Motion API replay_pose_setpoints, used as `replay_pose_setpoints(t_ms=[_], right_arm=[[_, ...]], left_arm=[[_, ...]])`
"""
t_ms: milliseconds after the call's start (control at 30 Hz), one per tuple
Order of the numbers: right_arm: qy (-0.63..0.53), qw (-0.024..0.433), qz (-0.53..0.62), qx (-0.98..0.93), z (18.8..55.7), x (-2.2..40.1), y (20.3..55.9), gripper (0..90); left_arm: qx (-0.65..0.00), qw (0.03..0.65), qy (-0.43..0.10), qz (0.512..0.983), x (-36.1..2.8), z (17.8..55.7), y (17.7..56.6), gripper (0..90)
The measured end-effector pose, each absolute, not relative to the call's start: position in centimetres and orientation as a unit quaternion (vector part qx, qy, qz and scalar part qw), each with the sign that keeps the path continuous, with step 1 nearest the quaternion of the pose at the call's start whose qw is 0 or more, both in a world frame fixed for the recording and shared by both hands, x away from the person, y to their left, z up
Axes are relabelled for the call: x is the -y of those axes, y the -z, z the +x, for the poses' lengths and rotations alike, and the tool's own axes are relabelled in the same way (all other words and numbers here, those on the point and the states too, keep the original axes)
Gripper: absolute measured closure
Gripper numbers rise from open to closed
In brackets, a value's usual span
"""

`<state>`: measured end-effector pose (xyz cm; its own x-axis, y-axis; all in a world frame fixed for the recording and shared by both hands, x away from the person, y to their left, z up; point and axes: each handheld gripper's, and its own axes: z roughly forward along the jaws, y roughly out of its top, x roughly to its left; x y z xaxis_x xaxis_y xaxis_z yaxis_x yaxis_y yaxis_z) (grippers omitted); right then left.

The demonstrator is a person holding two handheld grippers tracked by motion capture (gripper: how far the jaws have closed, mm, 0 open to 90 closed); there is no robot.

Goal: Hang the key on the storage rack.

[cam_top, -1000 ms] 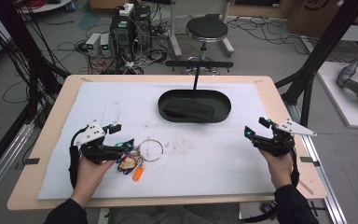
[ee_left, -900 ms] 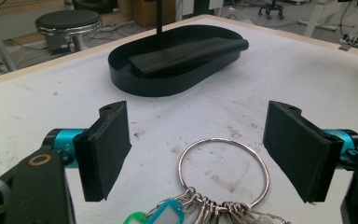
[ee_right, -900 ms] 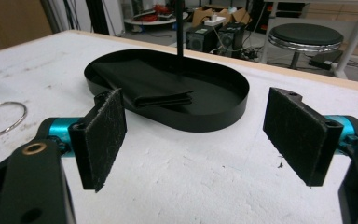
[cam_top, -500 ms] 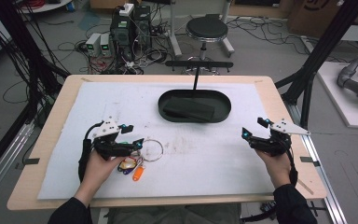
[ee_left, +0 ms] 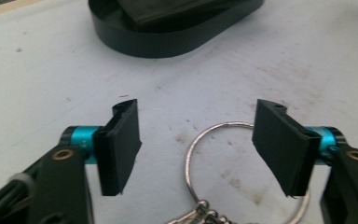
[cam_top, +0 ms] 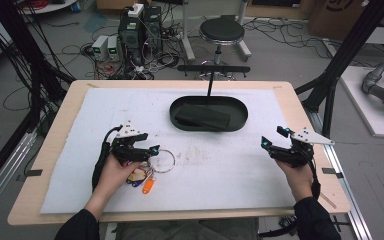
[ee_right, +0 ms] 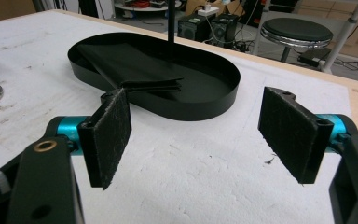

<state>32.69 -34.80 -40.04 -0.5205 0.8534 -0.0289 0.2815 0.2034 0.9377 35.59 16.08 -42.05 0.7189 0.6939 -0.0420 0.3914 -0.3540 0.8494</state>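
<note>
My left gripper [cam_top: 145,150] sits low over the white mat [cam_top: 105,110], jaws spread wide, nothing between them. Through the left gripper view the key ring [ee_left: 242,172] lies flat on the mat, its loop under the gap between my pads [ee_left: 121,144], nearer the right-hand one. From the high view the ring [cam_top: 161,160] is just beside my left jaws, with the keys and an orange tag [cam_top: 148,186] bunched by my left hand [cam_top: 115,172]. My right gripper [cam_top: 272,147] hangs over the mat's right side, well apart from the ring, jaws wide and empty too. Ahead of it sits the black oval tray [ee_right: 205,107], a folded black piece [ee_right: 140,74] lying inside. The tray [cam_top: 180,117] rests near the mat's far middle, between my two grippers and beyond them.
</note>
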Motion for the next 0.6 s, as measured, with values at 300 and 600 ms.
replay_pose_setpoints(t_ms=[300, 600], right_arm=[[-0.489, 0.289, 0.395, -0.722, 32.66, 34.83, 40.19, 25.8], [-0.489, 0.288, 0.394, -0.723, 32.7, 34.91, 40.27, 26.0]], left_arm=[[-0.327, 0.421, -0.144, 0.834, -15.39, 36.33, 42.84, 38.5], [-0.319, 0.402, -0.143, 0.846, -15.32, 36.39, 43.11, 51.3]])
